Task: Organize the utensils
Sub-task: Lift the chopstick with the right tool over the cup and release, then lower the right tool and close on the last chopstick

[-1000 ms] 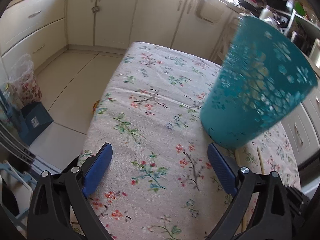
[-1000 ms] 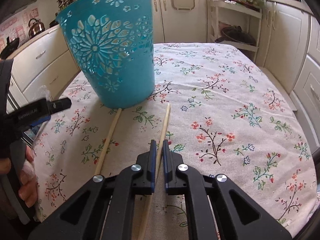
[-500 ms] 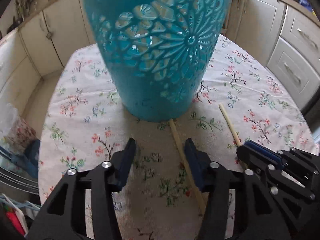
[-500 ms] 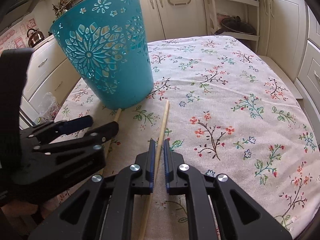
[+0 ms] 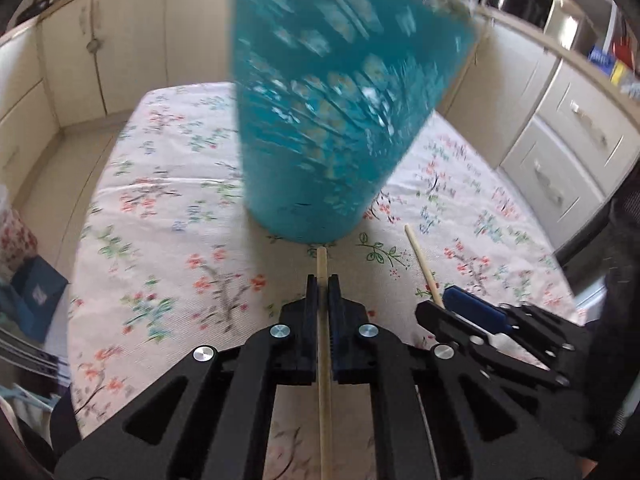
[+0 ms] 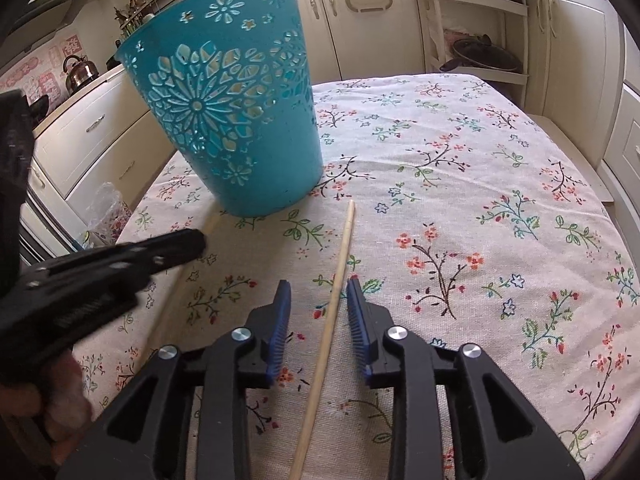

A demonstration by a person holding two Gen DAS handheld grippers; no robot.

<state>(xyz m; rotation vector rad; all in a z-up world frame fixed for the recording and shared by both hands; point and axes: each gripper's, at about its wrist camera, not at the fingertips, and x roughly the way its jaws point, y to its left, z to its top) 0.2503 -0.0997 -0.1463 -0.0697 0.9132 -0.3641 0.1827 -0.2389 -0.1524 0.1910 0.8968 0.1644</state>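
Note:
Two wooden chopsticks lie on the floral tablecloth in front of an upright teal cut-out basket. My left gripper is shut on the left chopstick, whose far tip reaches the basket's base. In the right wrist view the left gripper comes in from the left over that chopstick. My right gripper has its jaws opening. The right chopstick lies on the cloth between the blue pads, touching neither. The left wrist view also shows the right chopstick and the right gripper.
Cream kitchen cabinets ring the table on all sides. A shelf rack with a pan stands behind the table. A kettle sits on the left counter. A hand holds the left gripper at the lower left.
The left gripper swung in towards the basket, came over the left chopstick and shut on it. The right gripper's jaws, shut on the right chopstick before, have parted and let it go.

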